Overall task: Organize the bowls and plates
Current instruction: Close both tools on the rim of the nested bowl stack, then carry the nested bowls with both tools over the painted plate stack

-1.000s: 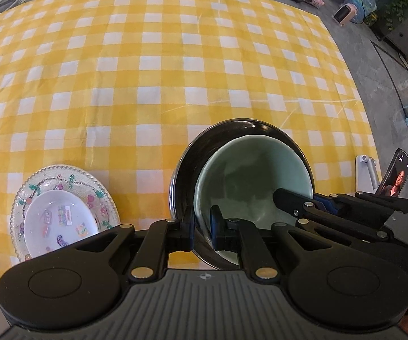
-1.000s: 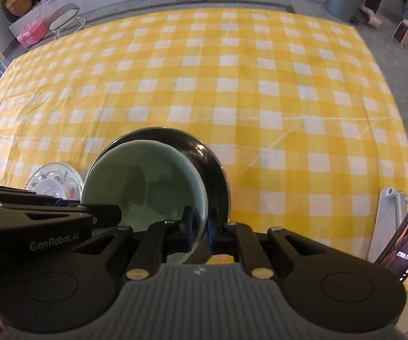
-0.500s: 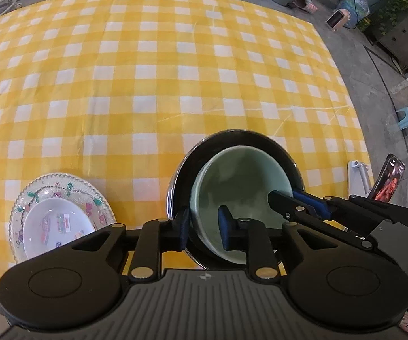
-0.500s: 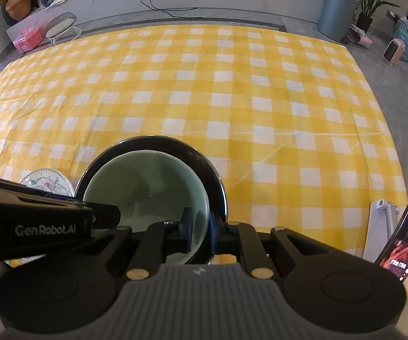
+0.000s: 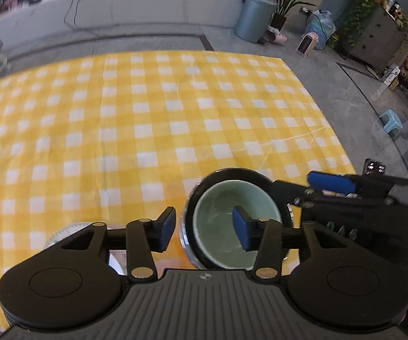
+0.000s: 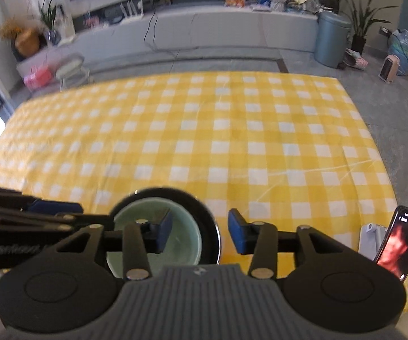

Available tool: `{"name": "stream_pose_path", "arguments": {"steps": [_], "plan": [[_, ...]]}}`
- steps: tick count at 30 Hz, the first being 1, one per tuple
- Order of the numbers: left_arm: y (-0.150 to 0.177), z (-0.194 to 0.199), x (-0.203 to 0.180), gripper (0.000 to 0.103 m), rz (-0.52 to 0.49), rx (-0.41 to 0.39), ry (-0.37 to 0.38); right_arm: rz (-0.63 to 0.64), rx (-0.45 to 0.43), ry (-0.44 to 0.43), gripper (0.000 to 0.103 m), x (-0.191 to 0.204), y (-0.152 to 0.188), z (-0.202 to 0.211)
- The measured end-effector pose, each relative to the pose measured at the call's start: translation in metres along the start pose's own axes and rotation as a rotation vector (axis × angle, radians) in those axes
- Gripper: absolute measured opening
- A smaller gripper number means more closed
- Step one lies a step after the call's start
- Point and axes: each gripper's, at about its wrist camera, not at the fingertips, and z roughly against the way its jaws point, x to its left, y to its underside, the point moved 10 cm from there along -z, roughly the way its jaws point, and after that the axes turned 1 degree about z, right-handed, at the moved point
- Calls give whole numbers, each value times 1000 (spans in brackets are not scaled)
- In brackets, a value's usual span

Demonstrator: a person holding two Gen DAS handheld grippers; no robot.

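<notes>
A: Grippers first, pls. What's the left gripper (image 5: 203, 228) doing?

B: Jaws opening, nothing pinched. Its blue pads straddle the near-left rim of the bowls w/o touching, as far as I can tell: one pad outside on the yellow side, one over the green bowl (image 5: 218, 226).

A: And the right gripper (image 6: 200, 231)?

B: Same. Jaws opening, nothing between them pressed. One pad hangs over the green bowl, the other over the cloth (image 6: 232, 141) to the right of the black bowl (image 6: 206, 226). Both grippers look clear of the rims.

A: So where's the stack?

B: Green bowl nested inside the black bowl, sitting flat on the cloth at the near edge, between the two grippers. Looks set down and let go.

A: Plates?

B: A floral plate (image 5: 70, 228) is just left of the bowls, mostly hidden behind the left gripper (blurry, so I can't tell if a smaller plate sits on it).

A: What's left, then?

B: Prob. little. Bowls are together, plate is beside them, rest of the cloth shows no other dishes. A phone (image 6: 402, 243) on a stand at the right edge isn't part of it. My guess: back both grippers off; task near done.
</notes>
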Motion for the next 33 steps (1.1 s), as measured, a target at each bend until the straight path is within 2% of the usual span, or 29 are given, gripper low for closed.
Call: {"name": "stream_pose_path", "arguments": {"steps": [6, 8, 17, 26, 33], "plan": [[10, -11, 13, 63, 17, -52, -38, -75, 9, -36, 64, -7, 13, -22], [14, -16, 18, 64, 44, -57, -39, -97, 23, -52, 71, -9, 18, -33], [32, -44, 30, 67, 215, -34, 43, -242, 99, -171, 71, -19, 46, -65], [47, -57, 39, 67, 374, -40, 134, -290, 128, -209, 70, -18, 53, -78], [54, -68, 40, 67, 463, -21, 191, -423, 186, -262, 67, -33, 61, -90]]}}
